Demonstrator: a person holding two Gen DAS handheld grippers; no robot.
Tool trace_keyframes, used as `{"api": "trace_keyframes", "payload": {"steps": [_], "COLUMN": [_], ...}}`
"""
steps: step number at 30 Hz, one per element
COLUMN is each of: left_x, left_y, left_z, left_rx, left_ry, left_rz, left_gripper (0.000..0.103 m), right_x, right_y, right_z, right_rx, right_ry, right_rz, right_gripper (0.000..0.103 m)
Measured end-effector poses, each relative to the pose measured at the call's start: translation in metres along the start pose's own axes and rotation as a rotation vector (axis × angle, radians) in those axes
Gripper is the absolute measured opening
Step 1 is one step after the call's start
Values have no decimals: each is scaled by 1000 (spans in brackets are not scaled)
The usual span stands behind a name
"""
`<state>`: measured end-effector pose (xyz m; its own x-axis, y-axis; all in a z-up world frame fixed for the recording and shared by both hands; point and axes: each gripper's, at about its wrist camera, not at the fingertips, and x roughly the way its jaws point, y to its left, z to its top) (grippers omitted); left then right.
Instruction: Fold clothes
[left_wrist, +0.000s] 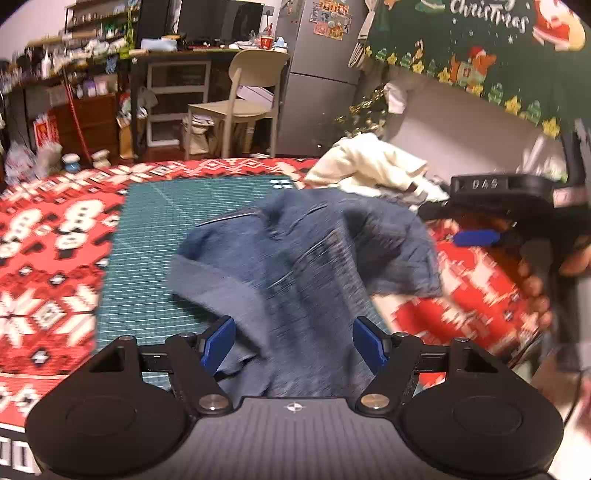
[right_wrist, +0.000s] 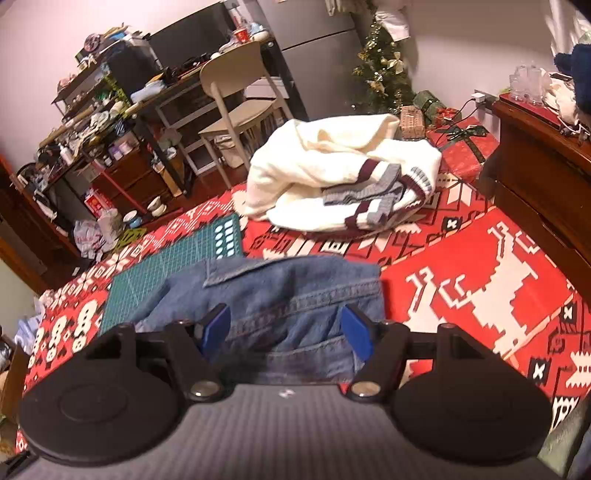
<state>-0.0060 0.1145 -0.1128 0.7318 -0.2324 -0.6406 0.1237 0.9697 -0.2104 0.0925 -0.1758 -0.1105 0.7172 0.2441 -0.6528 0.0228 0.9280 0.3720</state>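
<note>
My left tool (left_wrist: 293, 341) has its blue pads spread wide, with the denim jacket (left_wrist: 306, 254) bunched between and ahead of them; nothing is pinched that I can see. My right tool (right_wrist: 286, 332) is likewise spread, with a stitched denim seam running across its gap.

The jacket sits crumpled, part on the green cutting mat (left_wrist: 155, 236), part on the red patterned cloth (left_wrist: 48, 236) covering the counter. A cream sweater (right_wrist: 332, 166) with maroon and grey bands is heaped beyond it.

Handling, my judgement: denim looks thick and fairly stiff, so it should hold a crease but resist bunching. It is heavier than the knit and not slippery. Best holds are the double-stitched hem or collar edge (right_wrist: 236, 275).

Readable writing: "Christmas" on the green wall hanging (left_wrist: 487, 18); "DAS" on the right tool's housing (left_wrist: 485, 183).
</note>
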Motion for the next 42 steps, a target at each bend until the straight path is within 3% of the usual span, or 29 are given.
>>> {"api": "trace_keyframes", "payload": {"steps": [5,13,16,18,21,25,28,35,37,42], "left_x": [18,61,68,69,61,42,31,18,19,23], "left_y": [-14,-33,-32,-28,-19,-9,-1,31,42,53], "left_z": [12,12,11,10,13,22,28,41,47,45], "left_rx": [2,78,82,79,36,18,18,-4,-16,-45], "left_ry": [-2,55,55,51,29,-27,-67,-116,-124,-105], "left_rz": [-62,40,73,106,117,161,192,300,332,343], "left_gripper": [70,58,40,20,13,11,11,11,11,11], "right_x": [5,17,28,35,41,44,44,43,44,50], "right_y": [-12,-28,-33,-36,-37,-40,-41,-33,-30,-16], "right_z": [6,8,8,9,8,6,6,4,4,-4], "right_rx": [45,145,184,204,215,244,262,219,204,174], "right_ry": [-7,13,44,56,64,67,54,62,73,152], "right_rz": [4,0,19,35,34,37,56,77,97,202], "right_gripper": [71,71,71,71,72,73,81,81,89,90]}}
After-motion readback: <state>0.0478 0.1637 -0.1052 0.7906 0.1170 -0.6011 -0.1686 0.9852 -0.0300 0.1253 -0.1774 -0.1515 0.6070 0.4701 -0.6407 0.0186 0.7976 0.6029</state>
